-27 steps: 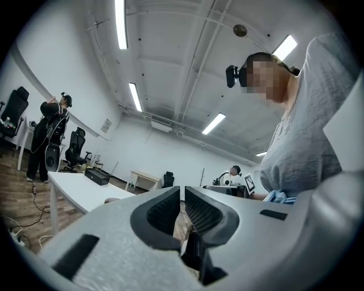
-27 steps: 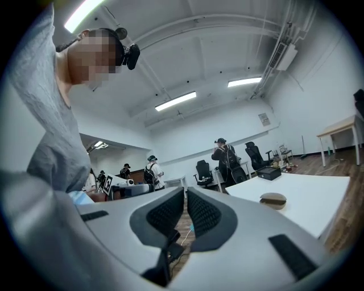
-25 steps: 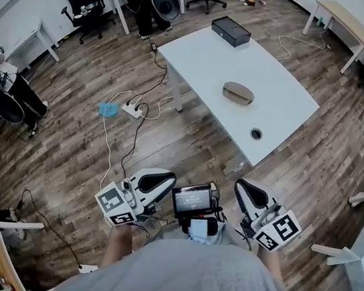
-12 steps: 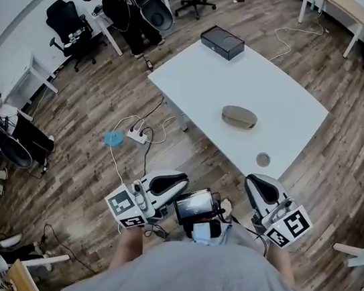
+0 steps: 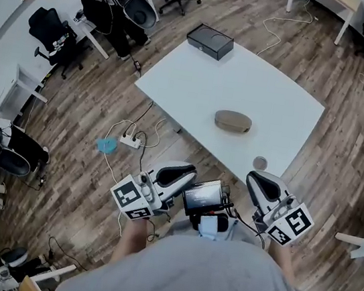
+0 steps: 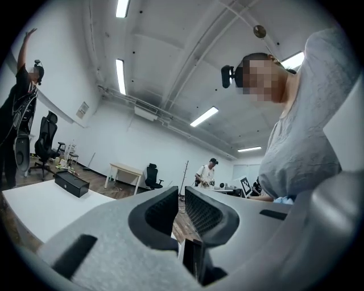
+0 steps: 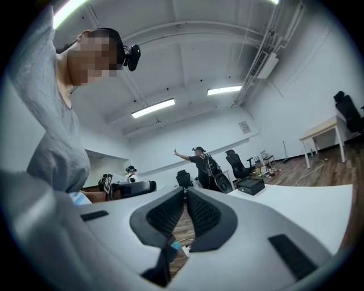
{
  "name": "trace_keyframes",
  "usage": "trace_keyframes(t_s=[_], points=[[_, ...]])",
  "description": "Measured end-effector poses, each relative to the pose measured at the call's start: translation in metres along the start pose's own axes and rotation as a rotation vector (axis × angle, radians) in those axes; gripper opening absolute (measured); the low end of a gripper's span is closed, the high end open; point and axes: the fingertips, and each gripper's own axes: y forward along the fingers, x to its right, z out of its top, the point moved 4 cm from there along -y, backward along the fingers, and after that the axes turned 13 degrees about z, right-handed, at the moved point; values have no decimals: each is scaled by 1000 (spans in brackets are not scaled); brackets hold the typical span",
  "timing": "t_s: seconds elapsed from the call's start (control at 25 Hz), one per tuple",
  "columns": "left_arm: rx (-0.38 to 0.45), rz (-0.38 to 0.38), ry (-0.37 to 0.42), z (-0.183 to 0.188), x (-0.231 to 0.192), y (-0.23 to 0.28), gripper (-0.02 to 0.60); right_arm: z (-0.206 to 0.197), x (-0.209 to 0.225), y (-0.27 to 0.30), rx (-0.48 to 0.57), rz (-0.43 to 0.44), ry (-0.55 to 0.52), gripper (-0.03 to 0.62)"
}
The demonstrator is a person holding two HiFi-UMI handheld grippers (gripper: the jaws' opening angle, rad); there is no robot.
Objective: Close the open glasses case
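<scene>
Head view shows glasses case (image 5: 233,121) apparently shut, left hand-held gripper (image 5: 189,170) and right hand-held gripper (image 5: 253,178) narrow, empty.

Your left claw (image 5: 179,172) and right claw (image 5: 260,183) are held low, close in front of you, side by side and apart, both pointing forward. Left jaws are pressed nearly together with a thin slit, nothing between. Right jaws meet at the tips, nothing between.
</scene>
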Motion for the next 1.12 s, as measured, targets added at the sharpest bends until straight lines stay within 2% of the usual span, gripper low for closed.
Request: trace_keyframes(t_s=[0.24, 0.48, 0.64, 0.96, 1.12], points=[[-64, -60, 0, 0, -30, 31, 26, 5, 9, -3, 27, -119, 3, 34], [-109, -127, 0, -3, -48, 59, 26, 4, 10, -7, 40, -197, 13, 34], [-124, -163, -3, -4, -52, 78, 26, 3, 17, -9, 42, -233, 25, 34], [-123, -172, -20, -14, -61, 88, 25, -3, 20, -12, 50, -276, 23, 34], [-144, -189, -5, -21, -65, 95, 25, -7, 20, -13, 46, -293, 30, 34]])
